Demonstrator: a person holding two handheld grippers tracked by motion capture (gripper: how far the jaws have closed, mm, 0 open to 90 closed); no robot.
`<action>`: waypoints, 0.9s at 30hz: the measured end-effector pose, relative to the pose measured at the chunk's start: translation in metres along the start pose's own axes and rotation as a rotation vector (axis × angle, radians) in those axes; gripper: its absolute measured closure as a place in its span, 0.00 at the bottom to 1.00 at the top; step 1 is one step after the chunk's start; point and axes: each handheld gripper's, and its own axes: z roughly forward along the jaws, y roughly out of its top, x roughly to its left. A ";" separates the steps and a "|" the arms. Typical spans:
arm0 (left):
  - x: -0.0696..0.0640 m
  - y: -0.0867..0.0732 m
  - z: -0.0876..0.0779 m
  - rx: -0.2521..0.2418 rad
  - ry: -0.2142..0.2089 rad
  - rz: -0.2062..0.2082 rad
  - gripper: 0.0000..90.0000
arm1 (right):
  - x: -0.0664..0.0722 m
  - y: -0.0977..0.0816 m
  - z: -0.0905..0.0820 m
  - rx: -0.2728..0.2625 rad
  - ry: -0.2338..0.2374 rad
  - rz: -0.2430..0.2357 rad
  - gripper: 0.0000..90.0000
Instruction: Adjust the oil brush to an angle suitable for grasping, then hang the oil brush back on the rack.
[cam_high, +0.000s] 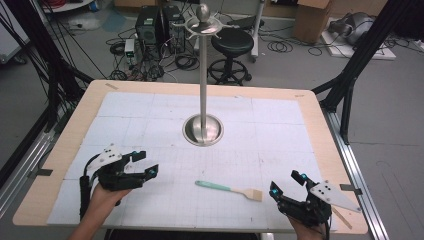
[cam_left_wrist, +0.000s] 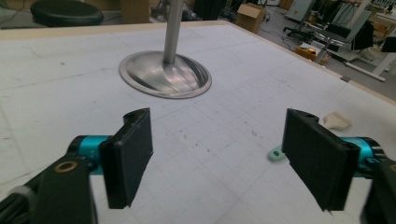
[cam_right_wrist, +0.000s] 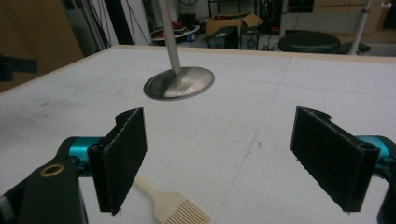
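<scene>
A small brush (cam_high: 230, 189) with a mint-green handle and a cream head lies flat on the white mat near the table's front, between the two grippers. My left gripper (cam_high: 145, 164) hovers at the front left, open with nothing between its jaws; the brush's handle end (cam_left_wrist: 276, 154) and cream head (cam_left_wrist: 337, 120) peek out beside its right jaw. At the front right my right gripper (cam_high: 287, 183) stands open and empty, with the brush head (cam_right_wrist: 175, 207) just below its left jaw. A steel stand (cam_high: 203, 129) with a tall pole and hooked top rises from the mat's middle.
The stand's round base (cam_left_wrist: 164, 73) lies ahead of both grippers (cam_right_wrist: 179, 83). The wooden table edge (cam_high: 65, 150) frames the white gridded mat. Beyond the table stand a black stool (cam_high: 231, 44), computer cases and cables on the floor.
</scene>
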 end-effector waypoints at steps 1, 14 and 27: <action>0.001 -0.001 -0.005 -0.013 0.002 0.010 0.20 | 0.000 0.000 0.001 0.006 0.004 0.007 0.18; 0.007 -0.014 -0.029 -0.109 0.018 0.022 0.21 | 0.016 0.010 0.007 -0.001 0.037 -0.086 0.16; 0.013 -0.015 -0.034 -0.124 0.046 0.009 0.21 | 0.014 0.010 0.013 0.013 0.071 -0.072 0.17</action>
